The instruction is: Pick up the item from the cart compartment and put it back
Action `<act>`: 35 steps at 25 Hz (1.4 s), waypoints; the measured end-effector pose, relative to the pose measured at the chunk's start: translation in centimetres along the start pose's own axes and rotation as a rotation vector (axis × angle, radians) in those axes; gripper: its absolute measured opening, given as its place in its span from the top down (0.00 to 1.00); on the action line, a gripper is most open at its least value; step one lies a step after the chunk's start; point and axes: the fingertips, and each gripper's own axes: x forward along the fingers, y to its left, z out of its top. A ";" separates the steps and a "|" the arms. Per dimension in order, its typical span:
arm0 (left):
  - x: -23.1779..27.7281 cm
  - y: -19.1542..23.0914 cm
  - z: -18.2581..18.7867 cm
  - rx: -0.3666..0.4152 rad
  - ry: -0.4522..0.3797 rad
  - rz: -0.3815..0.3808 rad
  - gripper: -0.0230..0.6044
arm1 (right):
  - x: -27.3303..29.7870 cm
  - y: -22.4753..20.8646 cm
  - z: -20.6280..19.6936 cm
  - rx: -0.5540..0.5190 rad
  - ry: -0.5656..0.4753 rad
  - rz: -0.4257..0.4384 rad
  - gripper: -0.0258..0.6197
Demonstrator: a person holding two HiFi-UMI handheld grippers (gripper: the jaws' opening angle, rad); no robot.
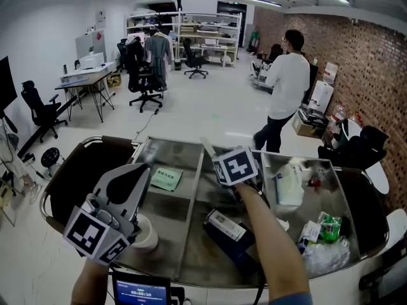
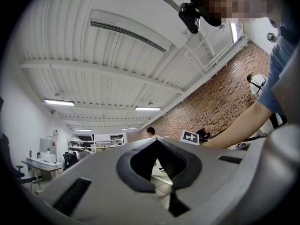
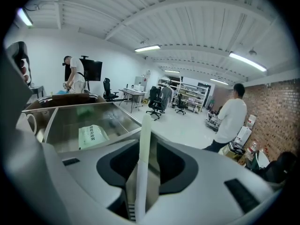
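A steel cart point(image 1: 191, 142) with three compartments stands in front of me. My right gripper point(image 1: 215, 156) hovers over the divider between the left and middle compartments. A thin white flat item point(image 1: 207, 147) stands edge-on between its jaws point(image 3: 143, 159); the jaws are parted wider than the item, with a gap showing on its right side. My left gripper point(image 1: 131, 171) is held up at the cart's near left, tilted upward toward the ceiling point(image 2: 157, 142), its jaws together and empty.
A green-and-white packet point(image 1: 166, 178) and a white cup point(image 1: 147, 234) lie in the left compartment. A dark blue box point(image 1: 229, 231) lies in the middle one. The right compartment holds a white bag point(image 1: 289, 183), a green carton point(image 1: 329, 227) and crumpled plastic point(image 1: 324, 257). A person point(image 1: 286, 88) walks beyond the cart.
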 end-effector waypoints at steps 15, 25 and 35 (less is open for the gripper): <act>-1.5 -0.4 0.9 -0.005 -0.012 -0.021 0.96 | -3.5 1.5 1.3 -0.046 -0.040 -0.034 0.77; -4.7 -0.7 2.3 -0.023 -0.032 -0.050 0.96 | -9.0 4.1 2.4 -0.066 -0.097 -0.094 0.82; -9.3 -1.2 2.7 -0.056 -0.031 -0.090 0.96 | -15.5 10.2 2.9 -0.055 -0.192 -0.107 0.91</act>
